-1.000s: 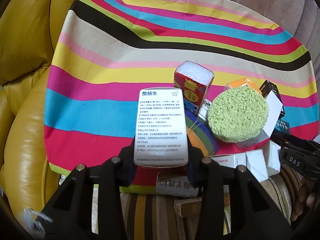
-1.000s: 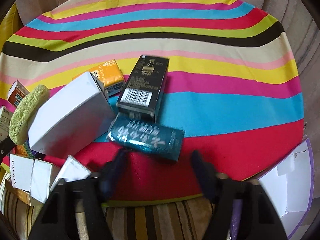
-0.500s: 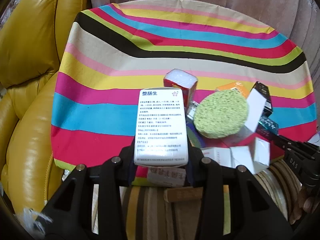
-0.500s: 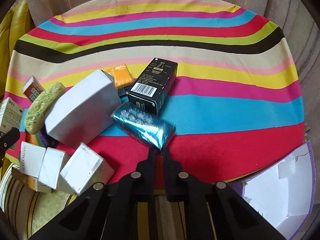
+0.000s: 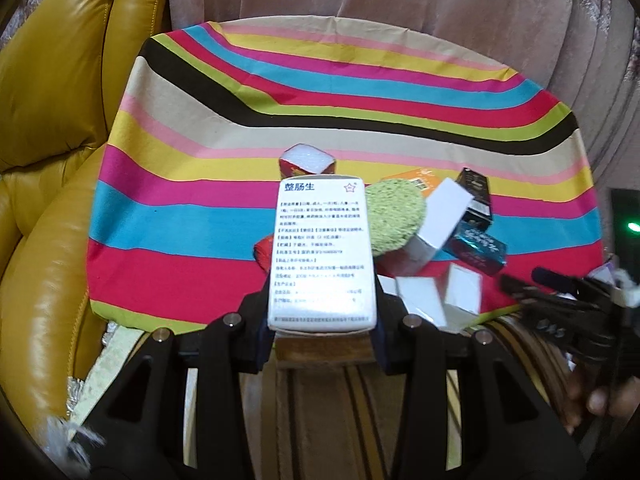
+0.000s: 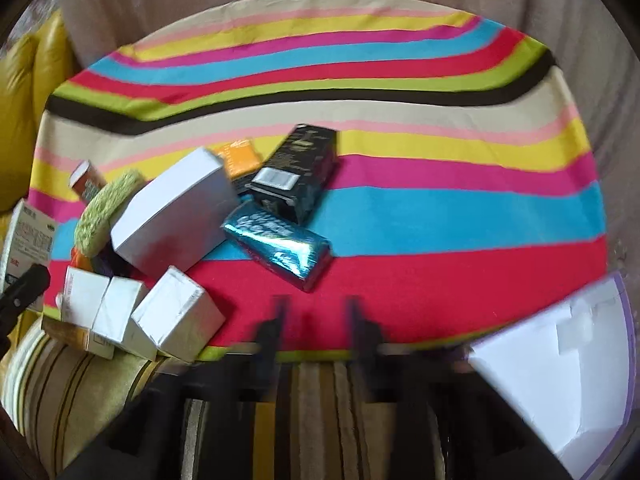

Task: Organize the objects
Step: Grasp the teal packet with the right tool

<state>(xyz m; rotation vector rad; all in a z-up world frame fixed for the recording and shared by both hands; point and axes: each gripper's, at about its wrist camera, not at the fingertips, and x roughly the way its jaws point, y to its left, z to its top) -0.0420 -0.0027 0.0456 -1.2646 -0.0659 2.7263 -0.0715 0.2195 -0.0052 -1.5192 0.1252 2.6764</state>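
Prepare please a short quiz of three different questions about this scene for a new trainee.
1. True or false: the left claw is shut on the white medicine box.
2. Which object leans on the large white box? A) green sponge B) black box C) shiny teal packet
3. Fill in: the right claw holds ____.

Key: 1 true; 2 A; 3 nothing, its jaws have just been opening, with nothing between them.
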